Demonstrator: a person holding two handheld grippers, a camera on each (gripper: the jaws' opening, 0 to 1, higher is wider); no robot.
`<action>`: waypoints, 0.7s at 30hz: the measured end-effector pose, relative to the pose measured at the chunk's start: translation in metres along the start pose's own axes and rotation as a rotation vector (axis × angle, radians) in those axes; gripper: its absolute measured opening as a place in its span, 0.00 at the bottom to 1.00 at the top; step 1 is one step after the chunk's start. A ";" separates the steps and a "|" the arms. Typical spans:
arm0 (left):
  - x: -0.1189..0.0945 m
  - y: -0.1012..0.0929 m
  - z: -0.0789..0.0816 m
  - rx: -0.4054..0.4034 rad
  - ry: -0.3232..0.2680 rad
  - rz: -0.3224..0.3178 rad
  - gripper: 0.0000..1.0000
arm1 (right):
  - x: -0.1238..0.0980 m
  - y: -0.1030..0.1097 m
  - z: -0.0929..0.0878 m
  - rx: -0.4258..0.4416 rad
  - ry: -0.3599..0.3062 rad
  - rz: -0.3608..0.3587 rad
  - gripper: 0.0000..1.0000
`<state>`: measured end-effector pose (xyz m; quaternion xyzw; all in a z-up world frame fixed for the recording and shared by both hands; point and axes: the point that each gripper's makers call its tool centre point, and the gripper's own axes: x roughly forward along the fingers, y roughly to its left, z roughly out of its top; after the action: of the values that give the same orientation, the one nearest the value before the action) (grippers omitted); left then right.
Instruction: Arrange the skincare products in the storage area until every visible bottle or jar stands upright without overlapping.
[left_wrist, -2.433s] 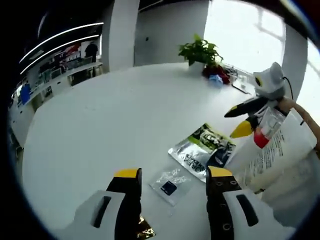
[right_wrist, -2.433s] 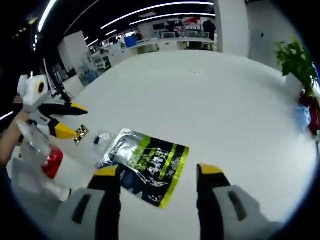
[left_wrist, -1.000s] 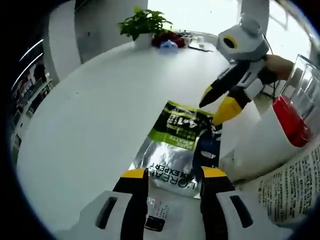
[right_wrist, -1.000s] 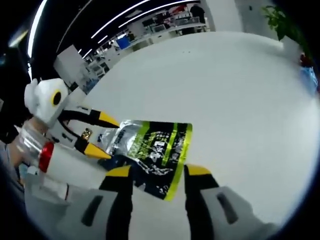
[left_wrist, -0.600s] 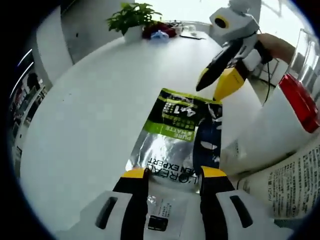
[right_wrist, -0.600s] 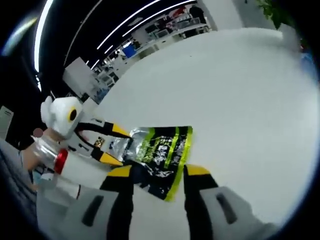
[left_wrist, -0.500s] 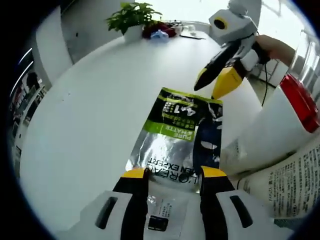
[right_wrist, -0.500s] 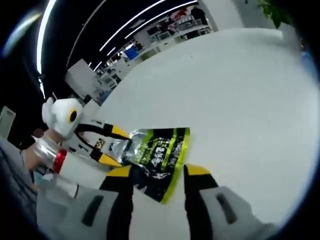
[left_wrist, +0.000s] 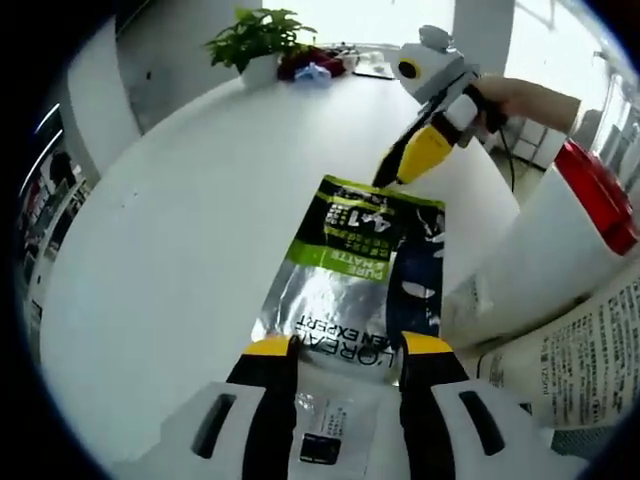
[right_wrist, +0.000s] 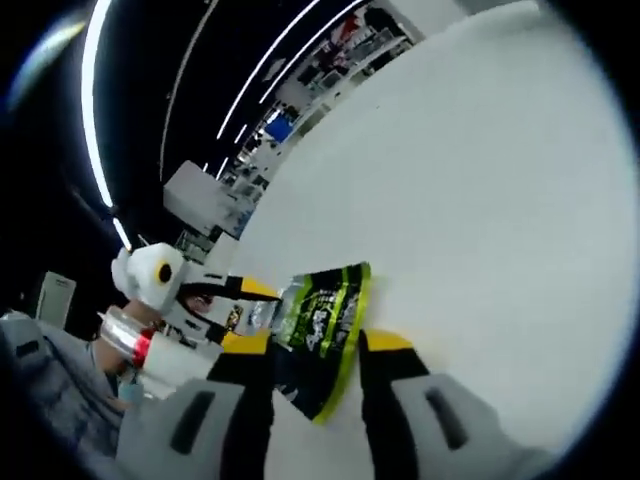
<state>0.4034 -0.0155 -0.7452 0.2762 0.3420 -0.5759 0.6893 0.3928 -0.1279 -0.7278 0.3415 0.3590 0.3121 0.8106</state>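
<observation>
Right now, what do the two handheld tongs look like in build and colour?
Both tongs match: the left tongs and right tongs have two black jaws with yellow tips rising from pale grey housings with dark slots. Seen from the left gripper view, the right one has a white rounded head with a yellow-ringed round feature.

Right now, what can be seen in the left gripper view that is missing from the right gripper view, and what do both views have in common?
The left gripper view alone has the potted plant, the small clear packet between the left gripper tips, and the white bottle with a red cap. The right gripper view alone has the ceiling light strips and distant shelving. Both share the green and silver sachet on the white table, held at opposite ends, the right gripper at the far one.
</observation>
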 end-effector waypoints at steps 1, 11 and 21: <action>0.000 0.000 0.000 -0.001 -0.001 0.001 0.36 | 0.000 0.001 0.001 0.035 -0.007 0.025 0.35; 0.000 -0.001 -0.001 -0.006 -0.011 0.005 0.35 | 0.005 0.010 -0.009 0.205 0.055 0.164 0.21; 0.003 -0.003 0.003 -0.005 -0.024 0.002 0.29 | 0.037 0.029 -0.021 0.142 0.125 0.118 0.10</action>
<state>0.4010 -0.0197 -0.7458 0.2679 0.3351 -0.5777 0.6945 0.3882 -0.0767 -0.7298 0.3986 0.4095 0.3537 0.7405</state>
